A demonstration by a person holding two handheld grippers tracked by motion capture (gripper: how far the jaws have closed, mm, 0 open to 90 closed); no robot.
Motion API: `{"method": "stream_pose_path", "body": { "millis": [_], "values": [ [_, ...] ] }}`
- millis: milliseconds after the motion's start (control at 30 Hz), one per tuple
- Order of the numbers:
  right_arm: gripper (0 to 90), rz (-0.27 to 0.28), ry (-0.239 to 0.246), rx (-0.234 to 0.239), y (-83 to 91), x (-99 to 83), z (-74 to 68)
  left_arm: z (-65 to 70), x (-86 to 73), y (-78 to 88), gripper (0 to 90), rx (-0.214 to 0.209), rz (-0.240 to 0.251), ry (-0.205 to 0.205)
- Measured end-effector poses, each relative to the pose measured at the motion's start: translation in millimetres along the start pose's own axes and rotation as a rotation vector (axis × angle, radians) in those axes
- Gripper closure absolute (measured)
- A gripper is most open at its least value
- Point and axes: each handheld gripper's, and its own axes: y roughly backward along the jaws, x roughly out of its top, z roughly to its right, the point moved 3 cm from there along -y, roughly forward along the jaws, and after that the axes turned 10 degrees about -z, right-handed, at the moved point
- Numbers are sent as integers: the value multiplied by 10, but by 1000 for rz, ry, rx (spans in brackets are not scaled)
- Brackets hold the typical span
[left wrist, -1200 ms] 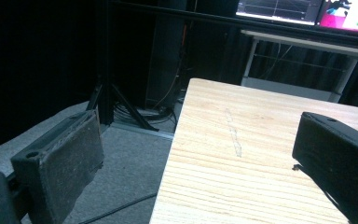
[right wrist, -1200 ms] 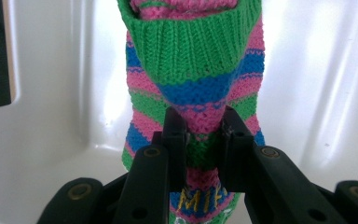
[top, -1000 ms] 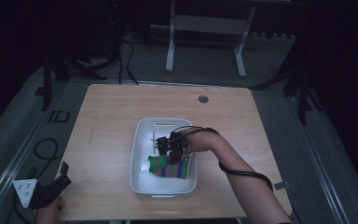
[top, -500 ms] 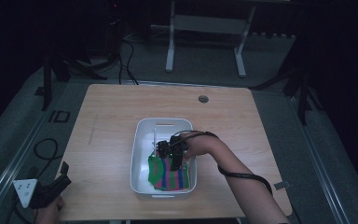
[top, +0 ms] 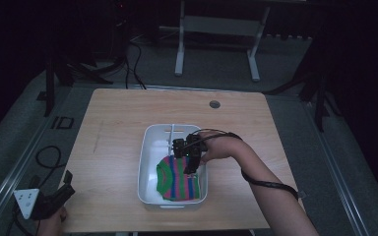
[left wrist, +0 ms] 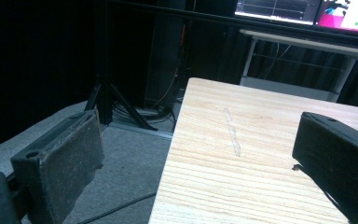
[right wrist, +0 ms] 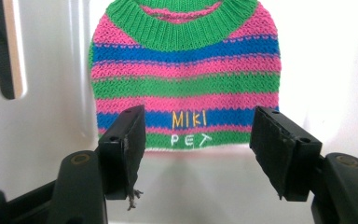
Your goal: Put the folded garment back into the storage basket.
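Two hand-held grippers, both with jaws apart.
The right gripper (top: 191, 164) points down from an outstretched forearm, nothing between its pads; the left gripper (top: 54, 196), seemingly idle, is gripped low.

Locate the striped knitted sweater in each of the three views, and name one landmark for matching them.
High view: the striped sweater lies in the near half of the white bin, just below the right tool.
Left gripper view: not in it; it looks along the wooden table.
Right gripper view: upper centre, collar at top, beyond the open jaws.
Shared landmark: the white bin, around the sweater in the high and right gripper views.
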Motion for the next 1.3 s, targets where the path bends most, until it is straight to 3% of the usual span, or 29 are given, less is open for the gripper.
{"method": "stream_pose_path", "body": {
  "millis": [100, 367, 667, 900, 1067, 1133, 1167, 1200, 1300],
  "values": [
    [341, 16, -8, -33, 85, -92, -36, 2, 0, 1, 23, 1, 1, -3],
    [341, 61, -41, -52, 214, -321, -45, 4, -1, 2, 23, 3, 1, -5],
    [321, 103, -123, -67, 273, -756, -26, 9, 0, -1, 23, 5, 0, -6],
    [267, 118, -219, -76, 127, -1098, -2, 11, 0, -2, 23, 5, -1, -8],
    [252, 127, -261, -78, 39, -1215, 22, 11, 0, -2, 23, 4, -2, -8],
    [186, 165, -329, -103, -89, -1357, 60, 11, 0, -3, 23, 5, -4, -7],
    [186, 165, -329, -103, -89, -1357, 60, 11, 1, -5, 23, 4, -5, -7],
    [146, 188, -374, -98, -171, -1420, 87, 12, 1, -6, 23, 3, -5, -8],
    [120, 193, -401, -95, -270, -1479, 99, 11, 0, -4, 23, 3, -5, -8]
  ]
}}
